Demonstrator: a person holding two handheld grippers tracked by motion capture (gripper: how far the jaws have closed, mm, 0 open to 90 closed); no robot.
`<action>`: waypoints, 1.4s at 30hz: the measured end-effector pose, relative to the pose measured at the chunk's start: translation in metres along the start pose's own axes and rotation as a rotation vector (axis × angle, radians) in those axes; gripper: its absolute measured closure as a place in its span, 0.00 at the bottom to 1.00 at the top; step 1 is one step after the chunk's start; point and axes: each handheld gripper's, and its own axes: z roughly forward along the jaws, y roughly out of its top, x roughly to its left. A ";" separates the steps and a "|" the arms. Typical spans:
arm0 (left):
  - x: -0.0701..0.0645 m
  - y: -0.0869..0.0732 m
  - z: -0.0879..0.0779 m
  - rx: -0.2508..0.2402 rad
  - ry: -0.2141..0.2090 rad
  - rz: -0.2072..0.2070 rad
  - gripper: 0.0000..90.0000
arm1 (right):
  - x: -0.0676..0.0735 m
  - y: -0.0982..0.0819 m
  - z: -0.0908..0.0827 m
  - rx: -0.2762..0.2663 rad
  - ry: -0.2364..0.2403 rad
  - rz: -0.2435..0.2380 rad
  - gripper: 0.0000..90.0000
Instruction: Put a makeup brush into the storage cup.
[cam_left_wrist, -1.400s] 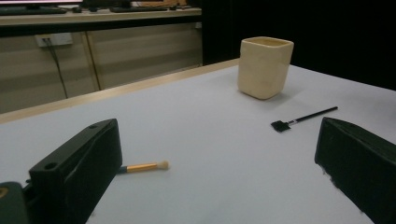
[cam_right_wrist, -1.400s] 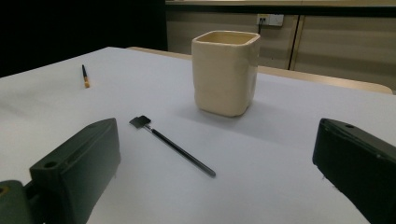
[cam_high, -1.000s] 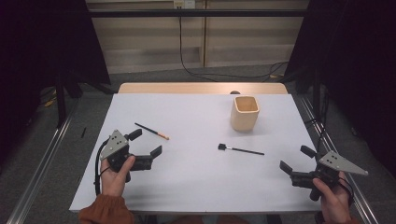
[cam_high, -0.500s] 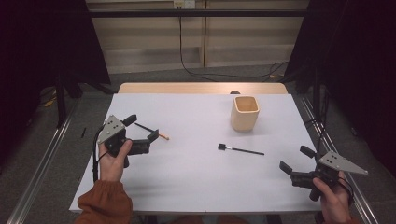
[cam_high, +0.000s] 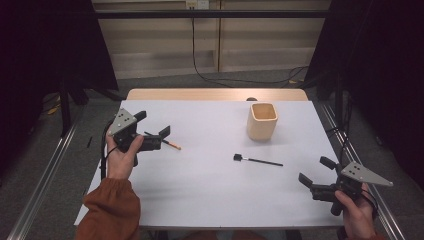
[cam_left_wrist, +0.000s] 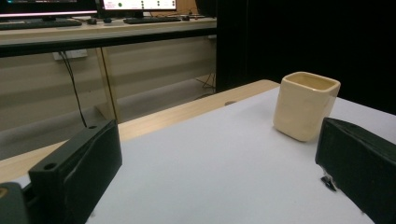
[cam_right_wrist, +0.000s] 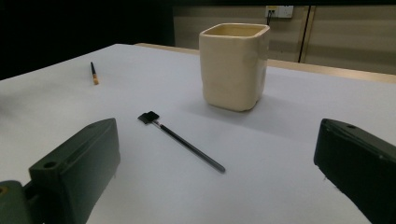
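A cream square cup stands upright at the table's back right, also in the left gripper view and the right gripper view. A thin black brush lies flat in front of it. A black pencil with an orange tip lies at the left. My left gripper is open beside the pencil's dark end, covering part of it, and faces the cup. My right gripper is open at the front right, facing the brush. Neither holds anything.
The white table top ends in a wooden strip at the far edge. Metal rails run along both sides of the table on the floor. A wide bare area lies between the two grippers.
My left gripper has moved forward, away from the person, from the front left up to the pencil. The right gripper, cup and brush have stayed put.
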 end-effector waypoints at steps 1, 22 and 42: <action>0.004 0.001 0.004 -0.002 0.005 -0.001 0.01 | 0.000 0.000 0.000 0.001 0.002 -0.005 0.00; 0.026 0.038 0.040 0.014 0.019 0.043 0.01 | 0.001 0.000 0.001 0.003 0.014 -0.006 0.00; 0.049 0.041 0.066 0.175 0.016 0.053 0.02 | 0.001 -0.001 0.001 0.007 0.025 -0.010 0.00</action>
